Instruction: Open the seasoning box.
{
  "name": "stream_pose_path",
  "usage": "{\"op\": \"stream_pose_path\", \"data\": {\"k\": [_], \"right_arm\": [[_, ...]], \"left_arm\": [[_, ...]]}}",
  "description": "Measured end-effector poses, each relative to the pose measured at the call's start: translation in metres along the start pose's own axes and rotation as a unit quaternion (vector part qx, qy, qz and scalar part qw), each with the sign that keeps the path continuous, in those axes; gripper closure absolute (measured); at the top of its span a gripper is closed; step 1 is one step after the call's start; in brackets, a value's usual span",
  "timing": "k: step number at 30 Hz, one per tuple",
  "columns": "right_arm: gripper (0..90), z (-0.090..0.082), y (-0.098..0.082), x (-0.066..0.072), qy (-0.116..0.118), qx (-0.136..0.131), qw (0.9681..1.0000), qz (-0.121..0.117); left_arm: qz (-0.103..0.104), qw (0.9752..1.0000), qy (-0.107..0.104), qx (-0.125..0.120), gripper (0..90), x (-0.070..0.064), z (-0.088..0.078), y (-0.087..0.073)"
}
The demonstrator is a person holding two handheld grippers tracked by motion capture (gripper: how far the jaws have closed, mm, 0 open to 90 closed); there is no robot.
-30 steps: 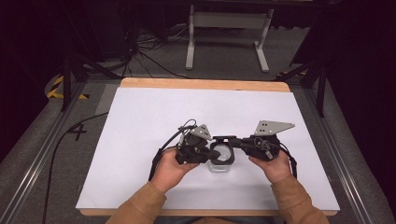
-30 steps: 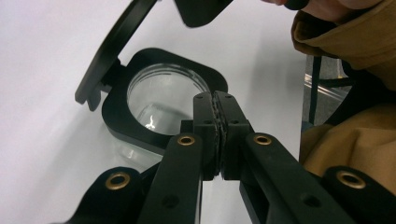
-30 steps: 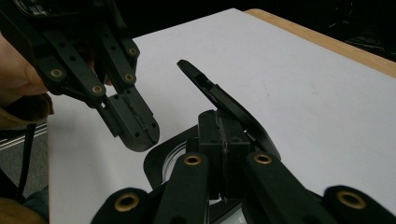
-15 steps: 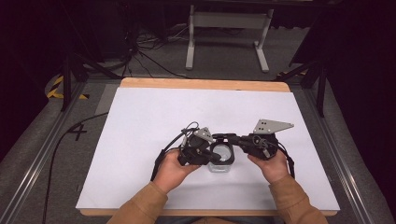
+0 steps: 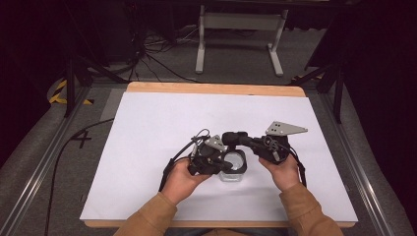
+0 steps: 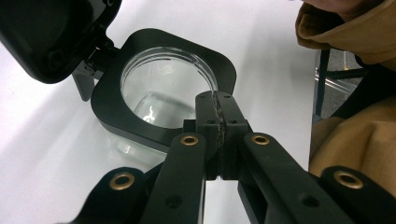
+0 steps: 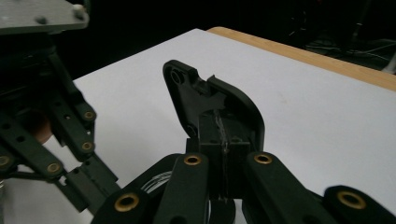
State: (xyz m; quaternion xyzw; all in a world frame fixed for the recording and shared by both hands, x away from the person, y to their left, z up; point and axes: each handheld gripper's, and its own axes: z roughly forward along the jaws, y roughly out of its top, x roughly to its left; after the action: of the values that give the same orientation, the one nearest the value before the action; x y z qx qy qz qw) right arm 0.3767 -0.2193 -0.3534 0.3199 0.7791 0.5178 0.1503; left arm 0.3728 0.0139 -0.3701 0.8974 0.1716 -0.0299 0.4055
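Observation:
A small clear jar [image 5: 233, 166] with a black square rim [image 6: 154, 126] stands on the white table sheet [image 5: 162, 128], near its front middle. Its hinged black lid [image 7: 211, 100] is swung up and stands open above the jar's far side [image 5: 235, 138], also at the top left of the left gripper view [image 6: 46, 32]. My left gripper [image 6: 217, 100] is shut on the jar's rim at its near edge [image 5: 226, 166]. My right gripper [image 7: 219, 122] is shut on the edge of the raised lid [image 5: 242, 140]. The jar looks empty.
The white sheet covers a wooden table whose far edge [image 5: 216, 88] shows. Brown sleeves [image 5: 305, 211] come in from the front edge. Cables and a metal stand [image 5: 236, 29] lie on the floor beyond. My left gripper's linkage [image 7: 51, 126] sits close to the lid.
My right gripper has risen a little with the lid, swinging it further open on its hinge. The left gripper has stayed on the jar's rim.

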Motion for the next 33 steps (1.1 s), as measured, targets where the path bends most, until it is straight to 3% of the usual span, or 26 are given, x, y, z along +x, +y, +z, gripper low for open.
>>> {"op": "stream_pose_path", "data": {"k": [10,12,14,24,28,33], "right_arm": [[89.9,0.004,-0.004,-0.006,-0.048,-0.006,0.9986,0.02],[89.9,0.004,-0.004,-0.006,-0.048,-0.006,0.9984,0.027],[89.8,0.006,-0.004,-0.004,-0.059,-0.004,0.998,0.022],[87.4,-0.005,-0.001,-0.003,-0.041,-0.022,0.9988,0.015],[84.6,-0.015,0.002,-0.001,-0.039,-0.04,0.9983,-0.02],[83.3,-0.025,0.005,-0.002,-0.03,-0.042,0.9982,-0.031]], "left_arm": [[0.0,1.0,0.005,0.002,89.8,-0.002,0.0,0.0],[0.0,1.0,0.005,0.003,89.8,-0.002,0.0,0.0],[0.003,1.0,0.004,0.001,89.8,-0.002,0.0,0.0],[0.002,1.0,0.008,-0.002,87.0,-0.002,-0.006,0.001],[-0.001,0.9997,0.016,-0.018,85.4,-0.002,-0.02,0.001],[-0.005,0.9989,0.034,-0.032,83.4,0.002,-0.039,-0.001]]}}
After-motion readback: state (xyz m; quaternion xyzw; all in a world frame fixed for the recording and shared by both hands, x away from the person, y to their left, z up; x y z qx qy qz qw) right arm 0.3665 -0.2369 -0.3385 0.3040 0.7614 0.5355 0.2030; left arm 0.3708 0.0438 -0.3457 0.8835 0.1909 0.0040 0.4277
